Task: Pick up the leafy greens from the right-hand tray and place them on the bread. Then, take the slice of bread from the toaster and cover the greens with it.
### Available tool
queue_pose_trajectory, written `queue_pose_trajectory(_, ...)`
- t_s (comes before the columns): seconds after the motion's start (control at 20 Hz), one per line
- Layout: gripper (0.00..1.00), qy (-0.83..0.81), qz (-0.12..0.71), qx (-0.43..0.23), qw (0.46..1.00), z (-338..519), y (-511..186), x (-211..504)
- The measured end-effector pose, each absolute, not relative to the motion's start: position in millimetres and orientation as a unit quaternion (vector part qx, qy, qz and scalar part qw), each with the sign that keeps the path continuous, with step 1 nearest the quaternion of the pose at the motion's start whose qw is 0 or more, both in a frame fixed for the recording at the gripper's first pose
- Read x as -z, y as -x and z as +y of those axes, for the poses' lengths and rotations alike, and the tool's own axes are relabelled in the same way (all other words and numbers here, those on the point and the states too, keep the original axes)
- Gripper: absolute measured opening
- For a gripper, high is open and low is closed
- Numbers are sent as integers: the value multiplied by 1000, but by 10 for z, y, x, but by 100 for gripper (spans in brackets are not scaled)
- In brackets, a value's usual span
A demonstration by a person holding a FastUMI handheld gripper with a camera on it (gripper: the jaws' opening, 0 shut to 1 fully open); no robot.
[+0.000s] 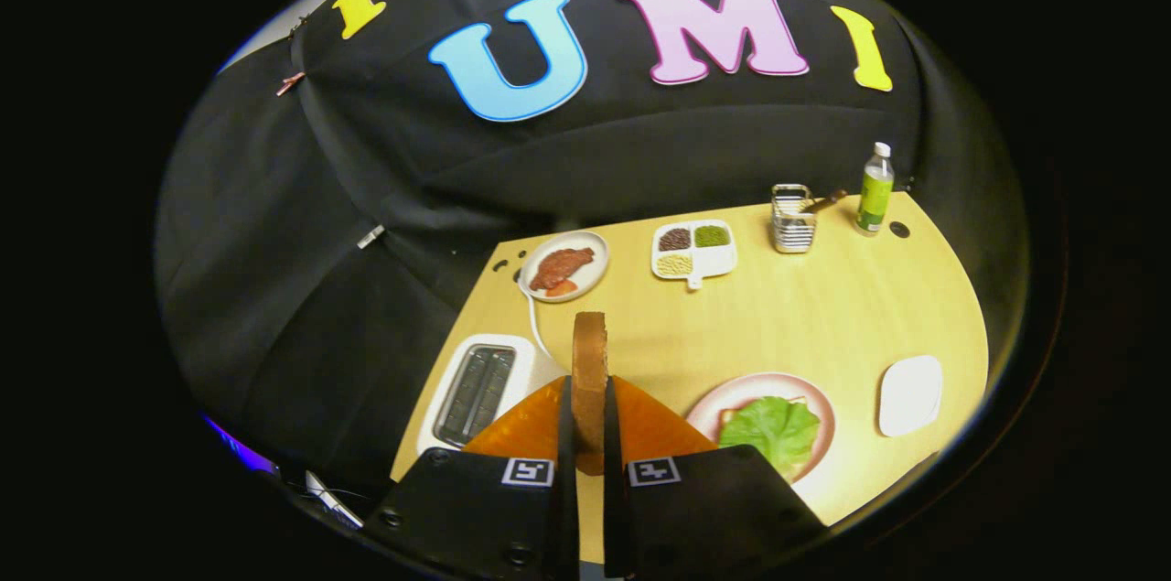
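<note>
My gripper [589, 398] is shut on a slice of bread [590, 361], which stands on edge between the fingers, high above the table. Below and to the left sits the white toaster [476, 393] with its slots showing dark. To the right of the fingers a pink plate [814, 407] holds a slice of bread with the leafy greens [773, 430] lying on top. Right of that plate rests a white tray [910, 393] with nothing on it.
At the far side of the wooden table [787, 325] stand a plate of meat [563, 268], a divided dish of beans [693, 250], a wire holder [791, 220] and a green bottle [875, 189]. The toaster's white cord [535, 329] runs toward the meat plate.
</note>
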State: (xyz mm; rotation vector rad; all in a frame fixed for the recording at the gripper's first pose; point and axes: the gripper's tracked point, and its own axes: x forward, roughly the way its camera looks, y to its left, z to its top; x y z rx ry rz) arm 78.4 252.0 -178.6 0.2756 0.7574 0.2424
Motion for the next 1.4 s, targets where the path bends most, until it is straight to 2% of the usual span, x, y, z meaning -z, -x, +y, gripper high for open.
queue_pose_trajectory(0.6, 15, -217, 428, -122, 868, 1778, -726, 2960)
queue_pose_trajectory(1.0, 15, -220, 469, -77, 852, 1256, -633, 3517)
queue_pose_trajectory(1.1, 23, -226, 477, -60, 847, 1139, -605, 3605)
queue_pose_trajectory(1.15, 33, -228, 480, -52, 846, 1085, -585, 3633)
queue_pose_trajectory(1.25, 46, -216, 487, -34, 845, 933, -542, 3719)
queue_pose_trajectory(1.3, 48, -212, 486, -27, 848, 864, -525, 3732)
queue_pose_trajectory(1.4, 82, -205, 475, -15, 856, 712, -591, 3719)
